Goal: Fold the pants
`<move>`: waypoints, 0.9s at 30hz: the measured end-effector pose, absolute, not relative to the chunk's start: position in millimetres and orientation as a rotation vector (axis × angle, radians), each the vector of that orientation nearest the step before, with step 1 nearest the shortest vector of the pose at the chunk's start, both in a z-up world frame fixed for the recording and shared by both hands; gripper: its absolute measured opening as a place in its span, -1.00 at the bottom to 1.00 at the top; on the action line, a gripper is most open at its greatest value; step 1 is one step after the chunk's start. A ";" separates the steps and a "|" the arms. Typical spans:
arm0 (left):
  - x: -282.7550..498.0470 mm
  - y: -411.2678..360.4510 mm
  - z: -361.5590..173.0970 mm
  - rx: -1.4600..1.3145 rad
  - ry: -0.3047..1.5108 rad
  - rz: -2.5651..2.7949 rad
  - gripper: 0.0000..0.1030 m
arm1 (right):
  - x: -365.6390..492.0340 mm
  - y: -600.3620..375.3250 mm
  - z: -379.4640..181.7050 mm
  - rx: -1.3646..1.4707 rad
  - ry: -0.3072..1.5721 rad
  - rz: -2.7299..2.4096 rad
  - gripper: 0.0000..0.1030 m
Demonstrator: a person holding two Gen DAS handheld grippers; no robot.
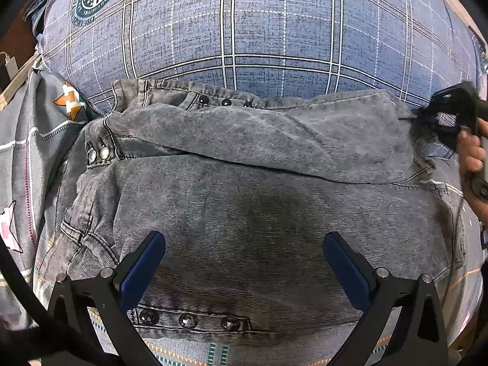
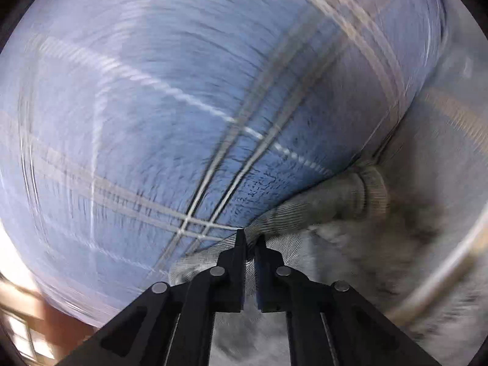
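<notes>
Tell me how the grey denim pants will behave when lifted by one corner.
The grey washed-denim pants probably drape limply: they already lie creased and folded. Likely fairly heavy, given the thick fabric and metal studs. The right hand-held gripper, pinching an edge, probably won't slip.

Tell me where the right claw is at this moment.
In the left wrist view the right claw sits at the far right, pinching the upper right edge of the grey pants, beside the blue plaid bedding.

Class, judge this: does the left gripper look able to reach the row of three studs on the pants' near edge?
Probably yes. The left gripper hangs open over the pants, and the studs lie uncovered just below its fingers, nothing between.
</notes>
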State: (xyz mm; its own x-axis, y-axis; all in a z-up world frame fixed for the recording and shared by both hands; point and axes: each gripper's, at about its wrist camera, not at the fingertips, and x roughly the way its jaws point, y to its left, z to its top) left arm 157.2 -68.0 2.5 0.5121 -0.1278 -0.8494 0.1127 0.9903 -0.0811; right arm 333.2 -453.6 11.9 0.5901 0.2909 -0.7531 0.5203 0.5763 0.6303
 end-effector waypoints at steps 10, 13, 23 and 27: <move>149.6 -66.5 24.0 -0.155 1.026 -0.309 0.99 | 172.7 -398.2 94.1 0.710 0.815 0.027 -0.91; 156.1 -81.7 33.3 -0.164 1.053 -0.335 0.99 | 135.8 -407.8 49.5 0.779 0.825 0.035 -0.91; 255.5 -179.6 11.1 -0.357 1.414 -0.359 0.78 | 135.1 -427.7 11.2 0.995 0.908 0.068 -0.91; 265.9 -202.5 -11.4 -0.296 1.487 -0.239 -0.01 | 137.8 -437.7 -5.4 1.071 0.974 0.083 -0.91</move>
State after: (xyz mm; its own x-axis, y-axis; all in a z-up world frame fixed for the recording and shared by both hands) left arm 265.9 -202.5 -11.4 0.0718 -0.3356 -0.9392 -0.0242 0.9408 -0.3380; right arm 137.8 -437.7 -5.4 0.6005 0.4933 -0.6294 0.3791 0.5174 0.7672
